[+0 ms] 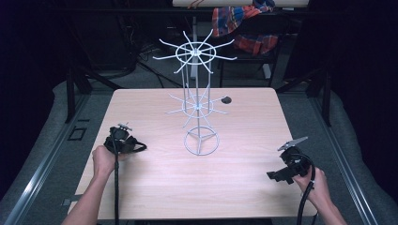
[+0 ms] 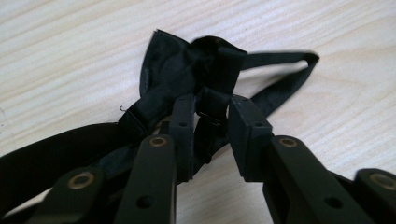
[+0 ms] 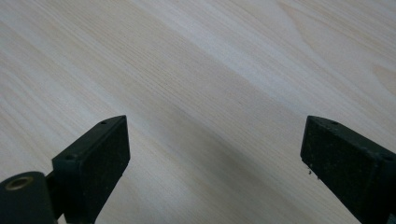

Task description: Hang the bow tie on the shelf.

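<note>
The left claw [image 2: 210,123] is pinched down on the bow tie [image 2: 196,70] knot sitting right between its jaws, strap [image 2: 280,88] trailing off past its right jaw, while the right claw [image 3: 215,154] hangs wide open, holding nothing, well apart.

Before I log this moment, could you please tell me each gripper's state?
Left gripper: closing on the black bow tie, whose middle sits between its jaws.
Right gripper: open, holding nothing.

Black satin bow tie [image 2: 187,79] lies flat on the pale wooden table, its thin strap looping alongside.
</note>
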The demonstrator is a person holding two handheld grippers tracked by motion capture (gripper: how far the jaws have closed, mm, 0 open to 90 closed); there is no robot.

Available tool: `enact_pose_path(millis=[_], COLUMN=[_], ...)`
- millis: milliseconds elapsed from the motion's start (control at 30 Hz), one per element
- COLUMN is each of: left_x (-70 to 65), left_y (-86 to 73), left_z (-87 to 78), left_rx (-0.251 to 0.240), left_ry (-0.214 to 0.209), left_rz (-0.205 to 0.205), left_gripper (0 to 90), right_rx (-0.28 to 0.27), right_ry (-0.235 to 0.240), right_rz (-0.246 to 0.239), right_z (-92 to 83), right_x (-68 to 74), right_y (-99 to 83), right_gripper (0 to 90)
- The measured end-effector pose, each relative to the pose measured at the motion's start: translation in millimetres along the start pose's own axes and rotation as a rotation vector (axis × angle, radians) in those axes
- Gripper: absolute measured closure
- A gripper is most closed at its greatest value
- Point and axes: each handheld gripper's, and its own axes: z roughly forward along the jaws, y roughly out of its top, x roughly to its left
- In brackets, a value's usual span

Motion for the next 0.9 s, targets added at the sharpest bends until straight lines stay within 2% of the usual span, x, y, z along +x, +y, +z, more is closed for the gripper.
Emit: enact_pose_path(millis=[267, 367, 533, 700, 900], left_x=[2.4, 3.1, 4.7, 8.3, 11.8], left_y=[-2.4, -3.0, -2.9, -2.3, -2.0], left_z=[-0.6, -1.9, -6.3, -17.4, -28.6], left_rx=[-0.002, -0.006, -0.016, -0.057, -0.097], left_ry=[-0.001, -0.001, -0.014, -0.024, -0.040], left_rz=[-0.008, -0.007, -0.009, -0.025, -0.050], left_gripper=[86.0, 86.9, 87.4, 87.6, 87.6], right_rx=[0.008, -0.002, -0.004, 0.011, 0.000], right_ry=[0.001, 0.010, -0.006, 0.003, 0.002], right_rz=[-0.004, -0.001, 0.006, -0.006, 0.002], right_z=[-0.3, -0.3, -1.0, -2.0, -1.5], right_x=[-1.1, -1.1, -1.2, -2.6, -2.2], right_y=[-0.3, -0.6, -1.4, -1.0, -1.7], right_gripper=[8.2, 8.4, 8.5, 8.5, 8.5])
